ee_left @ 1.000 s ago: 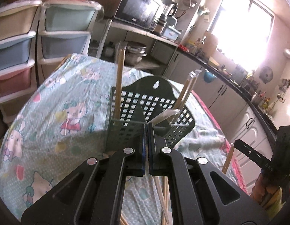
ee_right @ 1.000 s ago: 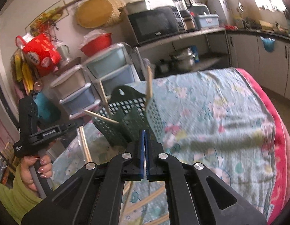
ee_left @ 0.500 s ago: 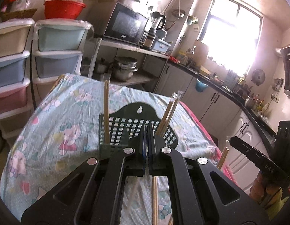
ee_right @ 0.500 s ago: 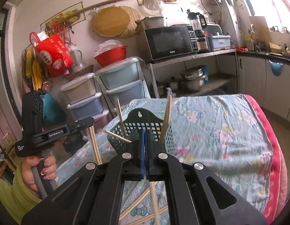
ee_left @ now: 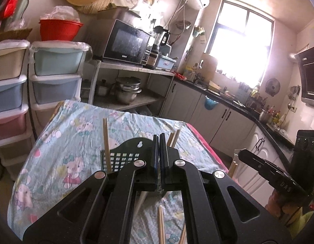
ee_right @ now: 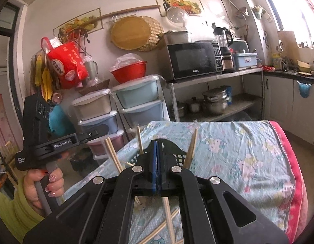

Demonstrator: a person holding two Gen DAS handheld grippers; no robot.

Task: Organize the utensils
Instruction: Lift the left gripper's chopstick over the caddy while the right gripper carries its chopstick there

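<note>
A dark green slotted basket (ee_left: 124,158) (ee_right: 179,156) stands on the cartoon-print tablecloth (ee_left: 65,142), partly hidden behind my fingers. Wooden chopsticks (ee_left: 106,142) (ee_right: 191,150) stand upright in it at both sides. My left gripper (ee_left: 159,140) is shut; the right wrist view shows it (ee_right: 100,130) with a pair of chopsticks (ee_right: 113,155) hanging from its tip. My right gripper (ee_right: 157,144) is shut too, and in the left wrist view chopsticks (ee_left: 233,165) hang below its tip (ee_left: 241,154). Both grippers hover above and in front of the basket.
Loose chopsticks (ee_right: 157,229) lie on the cloth below my grippers. Stacked plastic drawers (ee_left: 55,77) stand beyond the table's far left. A metal shelf with a microwave (ee_left: 126,42) and pots is behind it. Kitchen cabinets (ee_left: 228,122) run along the right.
Both grippers have risen, so the basket sits lower in each view and more wall shows. The chopsticks under each gripper's tip came up with it. Jaws stayed shut.
</note>
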